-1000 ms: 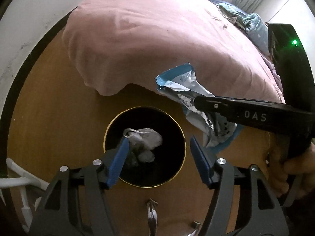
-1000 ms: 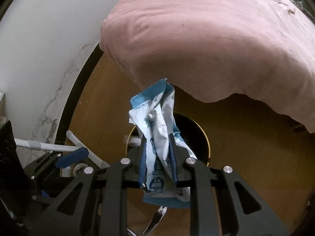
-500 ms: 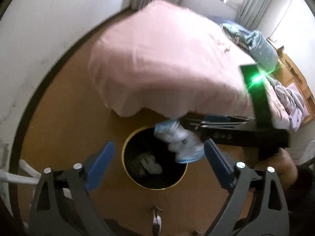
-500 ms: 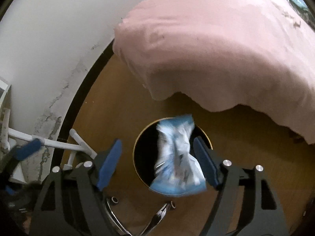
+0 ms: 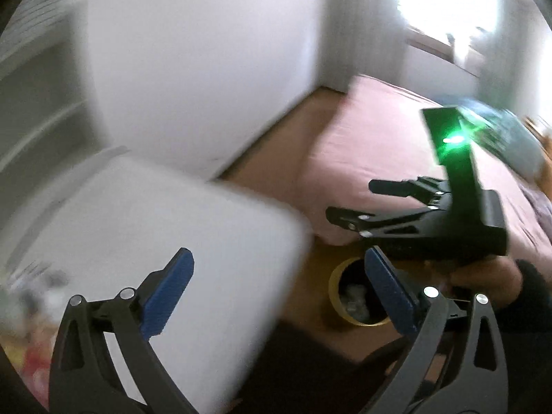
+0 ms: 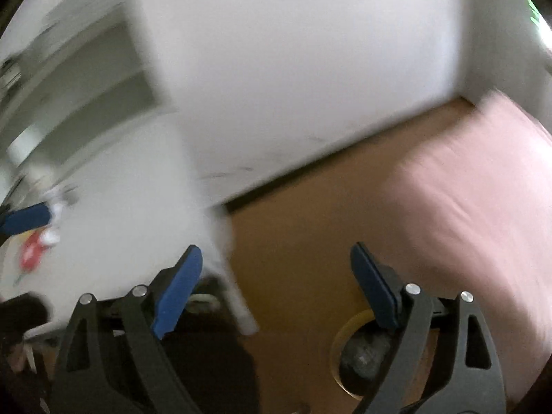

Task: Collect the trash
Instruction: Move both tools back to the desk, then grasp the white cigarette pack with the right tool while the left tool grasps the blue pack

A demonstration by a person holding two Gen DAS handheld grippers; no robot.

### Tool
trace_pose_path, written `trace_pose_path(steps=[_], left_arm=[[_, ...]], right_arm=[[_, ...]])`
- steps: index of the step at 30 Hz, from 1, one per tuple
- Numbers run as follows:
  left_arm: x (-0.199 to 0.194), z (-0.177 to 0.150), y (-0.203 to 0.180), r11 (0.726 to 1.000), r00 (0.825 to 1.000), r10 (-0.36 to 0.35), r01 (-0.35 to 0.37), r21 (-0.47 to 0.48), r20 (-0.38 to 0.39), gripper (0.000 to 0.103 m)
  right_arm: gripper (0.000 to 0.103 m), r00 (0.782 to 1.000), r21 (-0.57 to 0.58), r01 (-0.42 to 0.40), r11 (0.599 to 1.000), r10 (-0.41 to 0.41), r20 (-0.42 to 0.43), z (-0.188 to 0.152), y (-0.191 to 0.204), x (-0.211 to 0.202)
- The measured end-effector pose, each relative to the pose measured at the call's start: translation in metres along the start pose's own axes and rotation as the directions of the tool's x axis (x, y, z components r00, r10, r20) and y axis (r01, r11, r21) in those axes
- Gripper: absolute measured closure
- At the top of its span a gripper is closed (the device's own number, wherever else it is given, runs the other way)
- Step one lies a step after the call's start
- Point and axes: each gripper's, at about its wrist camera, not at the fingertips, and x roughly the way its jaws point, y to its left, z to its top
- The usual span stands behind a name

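Blue-padded left gripper (image 5: 276,289) gapes wide, holding nothing; one gold-rimmed bin (image 5: 358,298) with crumpled trash (image 5: 355,296) sits on the floor by one pink bed (image 5: 383,158). Right wrist view: right gripper (image 6: 276,283) gapes empty above that bin (image 6: 348,348), beside one white table (image 6: 120,207).

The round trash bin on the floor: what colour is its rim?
The round trash bin has a yellow-gold rim around a dark inside; the left wrist view shows it best.

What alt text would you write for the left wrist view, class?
The open, empty left gripper hangs above a blurred white table. The right gripper, also open, hangs above a gold-rimmed bin beside a pink-sheeted bed.
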Motion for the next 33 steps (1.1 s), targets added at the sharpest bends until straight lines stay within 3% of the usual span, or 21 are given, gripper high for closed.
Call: trace_pose_path(steps=[2,4,6,8,11,12,13,15,17,24,25,26,27,29,33], left_arm=[[-0.026,-0.017,0.042,0.993,0.995,0.102,-0.102,-0.067,-0.002,0.007],[-0.056,-0.041,0.090,0.962,0.974,0.225,-0.225,-0.154,-0.021,0.007],[-0.086,-0.070,0.134,0.912,0.942,0.330,-0.333,-0.241,-0.054,0.007],[-0.117,-0.105,0.178,0.835,0.900,0.423,-0.431,-0.342,-0.103,0.007],[-0.151,-0.150,0.224,0.726,0.862,0.478,-0.496,-0.476,-0.169,0.007],[-0.161,-0.166,0.238,0.673,0.849,0.491,-0.513,-0.533,-0.197,0.007],[-0.167,-0.178,0.247,0.644,0.847,0.484,-0.514,-0.566,-0.220,0.007],[-0.176,-0.194,0.256,0.621,0.855,0.464,-0.502,-0.603,-0.234,0.007],[-0.181,-0.203,0.260,0.595,0.849,0.469,-0.507,-0.624,-0.244,0.007],[-0.177,-0.204,0.270,0.602,0.849,0.464,-0.512,-0.613,-0.253,0.007],[-0.175,-0.203,0.270,0.599,0.847,0.465,-0.515,-0.614,-0.257,0.007],[-0.172,-0.202,0.273,0.597,0.848,0.463,-0.514,-0.616,-0.260,0.007],[-0.167,-0.200,0.276,0.592,0.847,0.461,-0.517,-0.618,-0.266,0.007],[-0.157,-0.198,0.283,0.569,0.824,0.473,-0.555,-0.607,-0.310,0.007],[-0.138,-0.192,0.293,0.535,0.800,0.475,-0.594,-0.601,-0.367,0.007]], right_arm=[[0.019,0.994,-0.123,-0.113,0.986,0.113,-0.009,0.016,0.064,0.009],[0.019,0.976,-0.233,-0.215,0.948,0.212,-0.042,0.027,0.129,0.018],[0.019,0.955,-0.320,-0.296,0.900,0.287,-0.076,0.034,0.181,0.025],[0.019,0.925,-0.406,-0.377,0.832,0.364,-0.111,0.041,0.236,0.026],[0.019,0.878,-0.527,-0.462,0.714,0.450,-0.160,0.041,0.304,0.029],[0.019,0.863,-0.572,-0.484,0.662,0.471,-0.185,0.043,0.328,0.034],[0.019,0.856,-0.595,-0.493,0.634,0.477,-0.201,0.046,0.346,0.041],[0.019,0.842,-0.626,-0.515,0.585,0.484,-0.240,0.052,0.372,0.053],[0.019,0.835,-0.639,-0.529,0.559,0.477,-0.274,0.058,0.396,0.067],[0.019,0.846,-0.665,-0.524,0.532,0.418,-0.331,0.061,0.428,0.099],[0.026,0.843,-0.664,-0.529,0.528,0.414,-0.343,0.061,0.429,0.103],[0.042,0.842,-0.664,-0.532,0.525,0.408,-0.352,0.060,0.432,0.107],[0.042,0.849,-0.669,-0.523,0.529,0.399,-0.348,0.059,0.433,0.107],[0.043,0.853,-0.671,-0.510,0.539,0.417,-0.314,0.063,0.425,0.096],[0.043,0.835,-0.655,-0.523,0.546,0.482,-0.264,0.071,0.406,0.067]])
